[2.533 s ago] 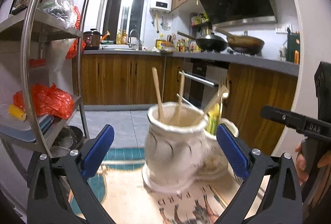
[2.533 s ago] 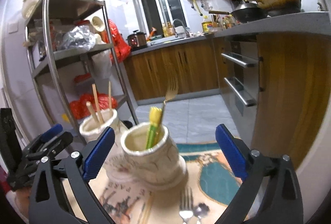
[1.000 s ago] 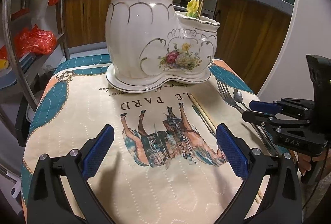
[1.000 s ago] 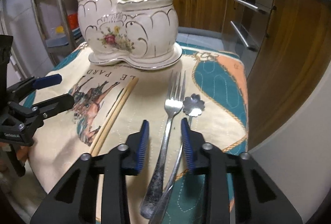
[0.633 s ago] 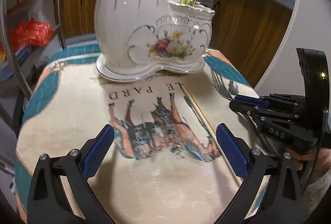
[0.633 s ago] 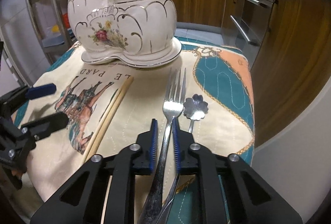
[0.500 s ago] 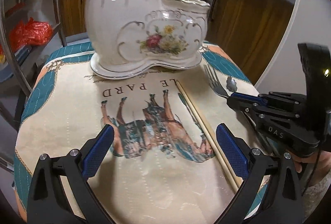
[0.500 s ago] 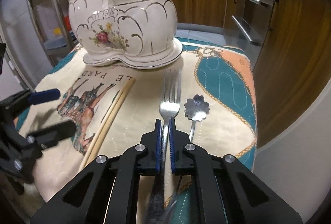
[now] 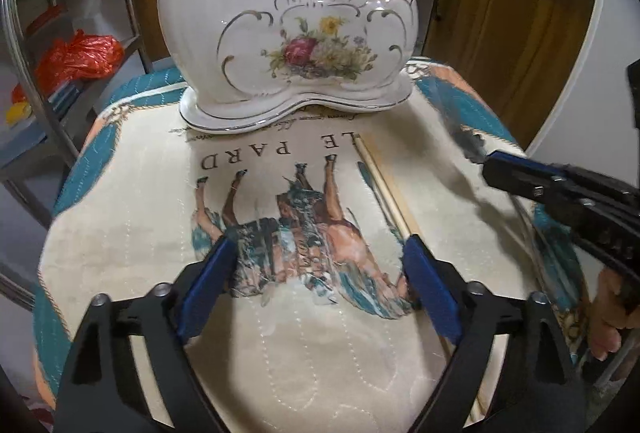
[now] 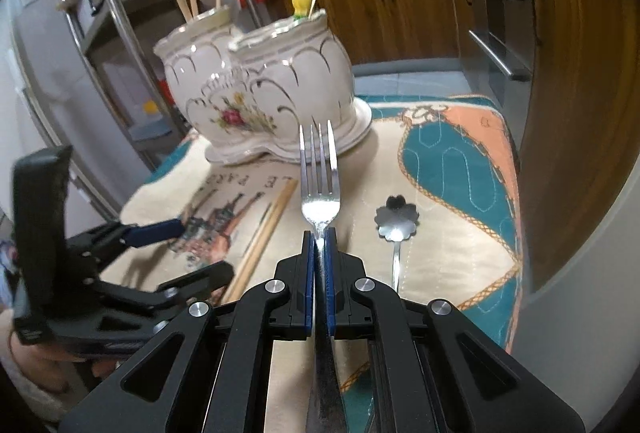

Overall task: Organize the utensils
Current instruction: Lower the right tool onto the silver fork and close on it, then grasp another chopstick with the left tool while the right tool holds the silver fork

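My right gripper (image 10: 319,235) is shut on a silver fork (image 10: 319,189) and holds it lifted above the cloth, tines pointing at the white two-pot ceramic holder (image 10: 276,93). The holder (image 9: 288,29) has wooden sticks in its taller pot and a gold fork and a yellow utensil in the lower one. A pair of wooden chopsticks (image 10: 264,237) and a flower-bowl spoon (image 10: 396,221) lie on the cloth. My left gripper (image 9: 320,269) is open and empty, low over the horse print, with the chopsticks (image 9: 384,185) by its right finger.
The horse-print cloth (image 9: 128,233) covers a small table with edges close on all sides. A metal shelf rack (image 9: 36,45) with red bags stands at the left. Wooden kitchen cabinets (image 10: 560,73) and an oven are close on the right.
My right gripper closed on the fork's neck and lifted it off the cloth. My left gripper moved nearer the holder and narrowed its opening.
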Available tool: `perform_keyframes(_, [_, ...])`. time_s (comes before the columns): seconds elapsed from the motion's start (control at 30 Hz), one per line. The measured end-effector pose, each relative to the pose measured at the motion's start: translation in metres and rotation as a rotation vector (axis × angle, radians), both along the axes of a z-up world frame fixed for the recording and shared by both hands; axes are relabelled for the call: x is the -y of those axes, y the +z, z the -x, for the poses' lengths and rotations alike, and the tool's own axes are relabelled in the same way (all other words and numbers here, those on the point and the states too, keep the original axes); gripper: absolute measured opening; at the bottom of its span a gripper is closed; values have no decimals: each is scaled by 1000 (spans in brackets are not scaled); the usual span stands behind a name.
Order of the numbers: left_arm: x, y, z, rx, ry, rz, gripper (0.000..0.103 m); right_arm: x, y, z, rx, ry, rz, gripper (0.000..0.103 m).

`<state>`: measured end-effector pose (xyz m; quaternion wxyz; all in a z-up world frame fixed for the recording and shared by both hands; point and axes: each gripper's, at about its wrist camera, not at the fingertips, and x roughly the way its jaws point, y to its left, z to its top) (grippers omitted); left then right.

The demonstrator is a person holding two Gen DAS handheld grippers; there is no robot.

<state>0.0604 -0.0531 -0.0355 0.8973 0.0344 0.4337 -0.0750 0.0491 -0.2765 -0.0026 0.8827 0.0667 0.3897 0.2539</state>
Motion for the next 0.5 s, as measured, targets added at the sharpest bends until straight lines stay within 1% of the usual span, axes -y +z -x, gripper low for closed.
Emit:
perform_keyframes(0.2, [4, 5, -1, -29, 16, 39, 82, 3, 7, 6, 37, 5, -5, 6])
perform_keyframes(0.33, [12, 3, 2, -32, 13, 17, 82, 6, 9, 8, 43, 6, -15, 6])
perform_keyframes(0.4, [13, 2, 3, -36, 19, 23, 82, 7, 10, 8, 47, 8, -24, 6])
perform_keyframes(0.5, [17, 2, 2, -36, 22, 10, 81, 10, 12, 10, 55, 9, -32, 6])
